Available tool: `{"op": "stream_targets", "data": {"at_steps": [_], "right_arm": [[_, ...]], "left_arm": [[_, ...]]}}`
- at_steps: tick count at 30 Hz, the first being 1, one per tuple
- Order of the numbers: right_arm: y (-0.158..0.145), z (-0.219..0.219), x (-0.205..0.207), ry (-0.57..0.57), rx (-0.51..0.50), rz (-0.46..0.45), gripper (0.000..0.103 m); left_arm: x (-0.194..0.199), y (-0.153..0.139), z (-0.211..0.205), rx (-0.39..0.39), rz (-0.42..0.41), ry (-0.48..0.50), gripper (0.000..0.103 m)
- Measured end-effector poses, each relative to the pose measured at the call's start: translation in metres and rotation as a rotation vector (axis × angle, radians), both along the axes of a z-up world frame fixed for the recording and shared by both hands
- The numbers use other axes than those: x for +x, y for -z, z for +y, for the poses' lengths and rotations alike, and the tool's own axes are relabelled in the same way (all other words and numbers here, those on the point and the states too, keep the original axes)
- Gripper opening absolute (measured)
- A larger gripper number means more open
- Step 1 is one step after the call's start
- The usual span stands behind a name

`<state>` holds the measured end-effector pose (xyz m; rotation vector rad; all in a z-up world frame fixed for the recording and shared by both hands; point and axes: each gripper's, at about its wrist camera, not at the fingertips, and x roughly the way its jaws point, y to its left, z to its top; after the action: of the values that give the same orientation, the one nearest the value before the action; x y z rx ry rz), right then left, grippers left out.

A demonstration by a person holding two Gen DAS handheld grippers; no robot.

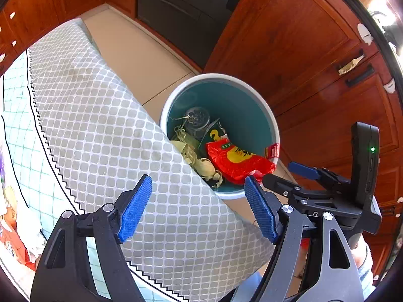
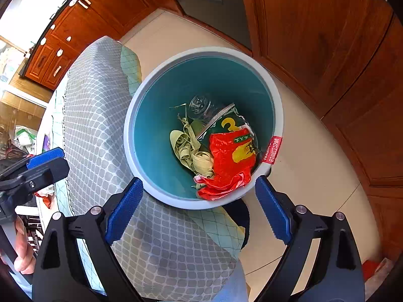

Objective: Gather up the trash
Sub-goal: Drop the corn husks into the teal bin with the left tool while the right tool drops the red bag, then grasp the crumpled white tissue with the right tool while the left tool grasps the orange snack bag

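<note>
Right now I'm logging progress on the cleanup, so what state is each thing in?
left gripper: open, holding nothing
right gripper: open, holding nothing, above the bin
trash bin: upright on the floor, no lid, partly filled
red wrapper: crumpled, inside the bin, on top
pale husk strips: loose, inside the bin
clear bottle: lying at the bin's bottom
checked tablecloth: draped over the table edge beside the bin
</note>
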<state>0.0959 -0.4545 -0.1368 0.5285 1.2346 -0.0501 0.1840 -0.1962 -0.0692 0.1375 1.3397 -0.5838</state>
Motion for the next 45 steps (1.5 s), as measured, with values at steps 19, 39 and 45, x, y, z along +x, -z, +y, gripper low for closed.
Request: {"op": "stream_targets", "data": {"at_steps": [19,39,45], "right_arm": [[-0.044,0.079,0.011,-0.118,-0.038,-0.071,0.092],[-0.058,0.203,0.034,-0.326,-0.052,-0.043,0.092],[-0.058,0.236,0.045,-0.378,-0.063,-0.039,0.092]], "left_arm": [[-0.026,-0.035,0.139,0.048,-0.086,-0.226,0.077],[-0.021,-0.012,0.295,0.098,-0.057,-0.540,0.077],[-0.048,-0.004,0.315,0.082,-0.048,-0.514,0.077]]}}
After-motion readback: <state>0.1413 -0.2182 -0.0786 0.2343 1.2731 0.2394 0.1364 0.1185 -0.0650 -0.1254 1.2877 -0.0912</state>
